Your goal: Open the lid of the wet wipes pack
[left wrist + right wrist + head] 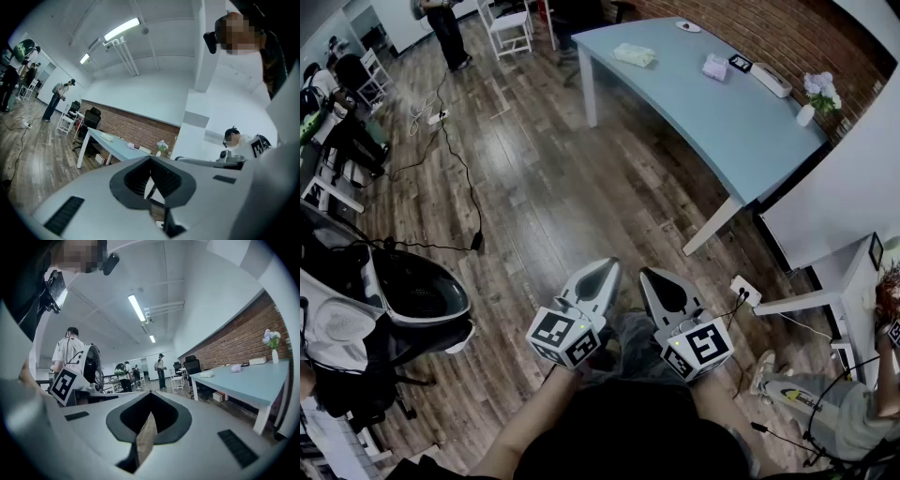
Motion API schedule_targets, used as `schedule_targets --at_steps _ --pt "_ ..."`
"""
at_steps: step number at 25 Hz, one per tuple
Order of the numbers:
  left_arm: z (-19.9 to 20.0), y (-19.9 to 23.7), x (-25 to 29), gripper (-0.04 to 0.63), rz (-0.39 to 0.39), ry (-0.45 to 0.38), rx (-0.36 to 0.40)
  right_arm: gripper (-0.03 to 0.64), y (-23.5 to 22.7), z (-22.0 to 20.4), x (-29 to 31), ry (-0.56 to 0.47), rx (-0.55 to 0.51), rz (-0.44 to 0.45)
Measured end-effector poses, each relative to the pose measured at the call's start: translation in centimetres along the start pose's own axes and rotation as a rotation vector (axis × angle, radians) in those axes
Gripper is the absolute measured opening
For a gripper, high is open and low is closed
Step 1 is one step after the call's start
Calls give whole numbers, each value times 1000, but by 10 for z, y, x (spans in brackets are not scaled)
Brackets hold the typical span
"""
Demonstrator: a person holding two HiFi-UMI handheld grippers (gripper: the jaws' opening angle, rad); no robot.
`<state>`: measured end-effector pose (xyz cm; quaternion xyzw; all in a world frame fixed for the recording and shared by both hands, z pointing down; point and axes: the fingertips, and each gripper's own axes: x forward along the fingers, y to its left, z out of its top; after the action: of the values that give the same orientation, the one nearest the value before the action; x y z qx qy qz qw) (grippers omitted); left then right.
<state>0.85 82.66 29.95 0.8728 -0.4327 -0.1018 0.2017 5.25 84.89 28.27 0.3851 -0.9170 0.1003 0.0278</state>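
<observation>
- Close in front of the person's body, the left gripper (607,268) and the right gripper (649,276) are held side by side, roughly level. Both are aimed out across the room.
- The left gripper's jaws are pressed together at the tips with nothing between them. Only a thin slit of background shows below the point where they meet.
- The right gripper's jaws are pressed together too, and they carry nothing.
- Under and past the grippers runs a dark wooden floor (544,187). A black cable (467,173) trails over it on the left.
- Off to the left of the grippers stands a bulky black-and-white machine (403,300).
- Well across the floor is a pale blue surface (722,131) on white legs, set along a brick wall (750,23).
- The wet wipes pack (635,54), a pale flat pack, lies toward the far end of that surface, well apart from both grippers. It is too small from here to tell how its lid sits.
- Further along the same surface, on the wall side, lie a small lilac bundle (714,67) and a long white box (771,80). A vase of flowers (814,98) stands at the nearer end.
- Beyond the surface stands a white chair (511,28), and a person (448,33) is on their feet near it.
</observation>
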Motion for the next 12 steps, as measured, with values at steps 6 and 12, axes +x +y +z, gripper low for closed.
schedule_targets --at_steps 6,12 --pt "13 26 20 14 24 1 -2 15 -29 8 24 -10 13 -35" --pt "25 57 55 14 27 -9 -5 15 -60 13 61 -12 -3 -42"
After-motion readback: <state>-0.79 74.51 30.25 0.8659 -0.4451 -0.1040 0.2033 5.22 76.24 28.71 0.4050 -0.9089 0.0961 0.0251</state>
